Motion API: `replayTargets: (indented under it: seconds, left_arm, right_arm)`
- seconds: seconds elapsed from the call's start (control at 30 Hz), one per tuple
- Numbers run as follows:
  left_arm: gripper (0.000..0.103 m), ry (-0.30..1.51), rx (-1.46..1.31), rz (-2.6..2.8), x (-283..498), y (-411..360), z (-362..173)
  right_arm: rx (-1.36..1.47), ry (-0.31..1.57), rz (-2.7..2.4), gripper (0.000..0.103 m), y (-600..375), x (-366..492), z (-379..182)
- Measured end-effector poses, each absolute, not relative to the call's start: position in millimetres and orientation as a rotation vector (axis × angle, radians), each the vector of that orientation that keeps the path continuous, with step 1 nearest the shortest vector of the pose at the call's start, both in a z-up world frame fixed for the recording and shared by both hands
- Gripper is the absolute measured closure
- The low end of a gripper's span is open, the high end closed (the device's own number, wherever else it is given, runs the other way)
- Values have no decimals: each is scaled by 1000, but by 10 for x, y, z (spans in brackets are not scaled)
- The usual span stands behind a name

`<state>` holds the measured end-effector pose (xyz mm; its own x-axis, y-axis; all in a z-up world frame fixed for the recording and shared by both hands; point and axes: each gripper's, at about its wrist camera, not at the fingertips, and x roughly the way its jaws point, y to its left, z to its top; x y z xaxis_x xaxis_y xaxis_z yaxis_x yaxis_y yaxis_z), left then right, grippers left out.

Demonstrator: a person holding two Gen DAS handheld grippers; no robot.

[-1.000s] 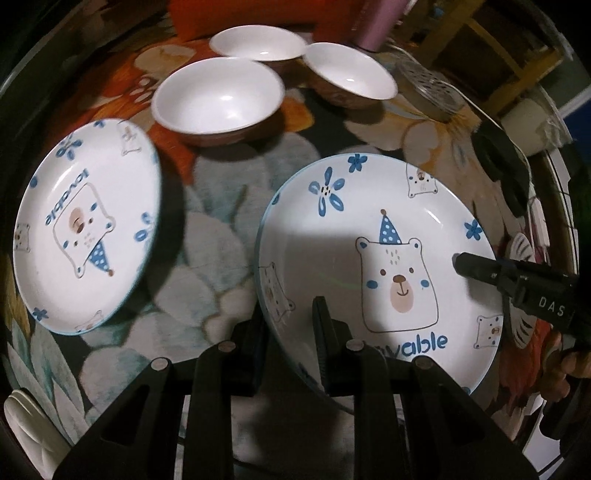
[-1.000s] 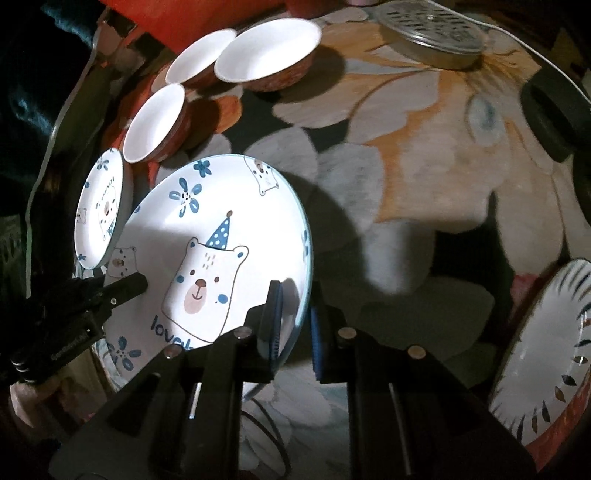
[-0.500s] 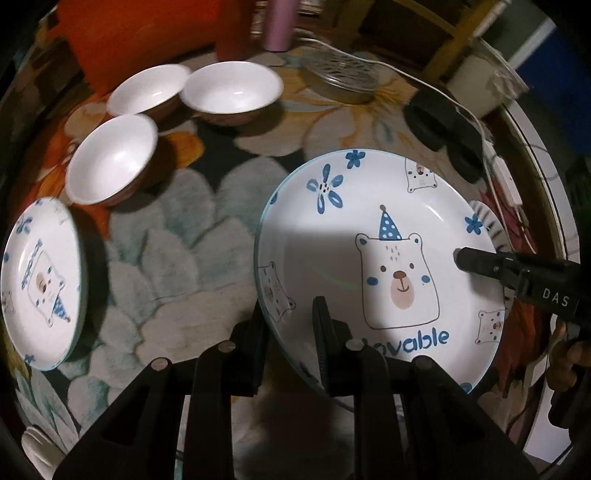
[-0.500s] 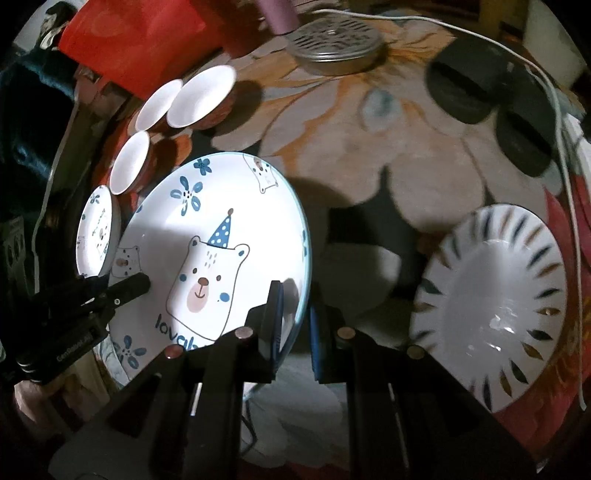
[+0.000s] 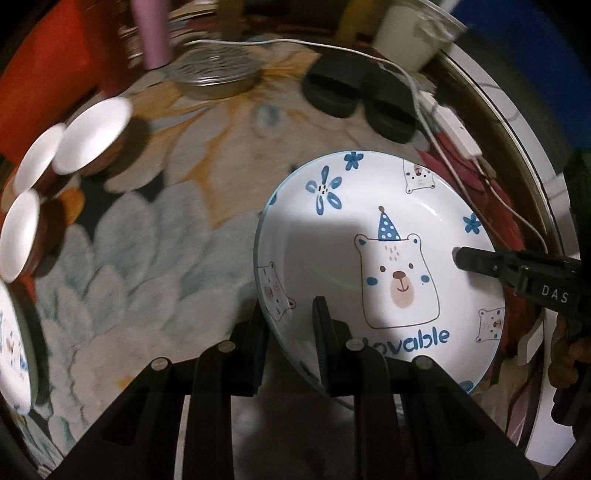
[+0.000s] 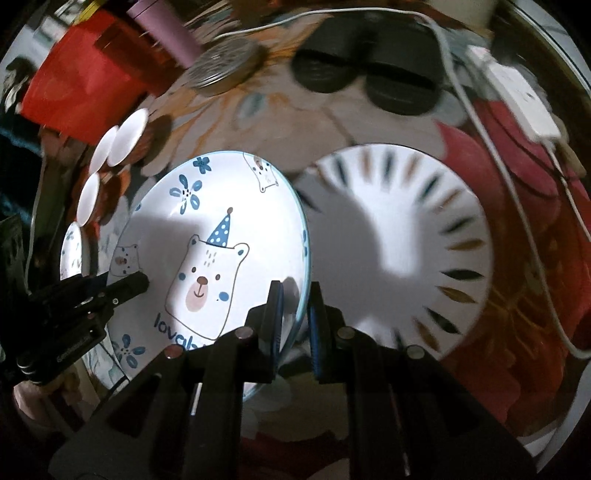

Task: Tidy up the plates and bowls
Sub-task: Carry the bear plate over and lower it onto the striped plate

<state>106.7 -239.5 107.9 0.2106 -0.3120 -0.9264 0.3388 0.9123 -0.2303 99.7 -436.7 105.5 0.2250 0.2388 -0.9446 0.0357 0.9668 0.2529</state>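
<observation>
Bear plate: white, blue-rimmed, printed with a party-hat bear, blue flowers and the word "lovable"; held off the bench between two tools. Left tool: its two fingers pinch the plate's left rim, one finger under and one over. Right tool: its fingers pinch the opposite rim in the same manner; its black tip, marked "DAS", shows in the left wrist view lying over the plate's right edge. Striped plate: white with dark and tan dashes round the rim, flat on the bench, directly to the right of the bear plate in the right wrist view and partly in its shadow; the bear plate's right edge overlaps its left rim in view, contact not determinable. Three bowls: white inside, brown outside, grouped at the far left of the bench, blurred. Second bear plate: at the left edge, near the bowls, mostly cut off. Bench covering: large floral print in grey, orange and red. Other items at the far side: round metal perforated lid, two black discs side by side, pink cylinder, white cable with adapter, red object.
</observation>
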Motion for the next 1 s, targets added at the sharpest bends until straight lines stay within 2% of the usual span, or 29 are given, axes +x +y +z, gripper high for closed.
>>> replayTargets:
  seconds: [0.53,1.0]
  left_arm:
    - [81,1277,158,-566,1137,-3425,881]
    - [81,1277,267,-538,1203,-3593,720]
  right_arm:
    - [369,1329,-14,89,-5320,741,852]
    - [409,1355,-61,89,-5516,801,555]
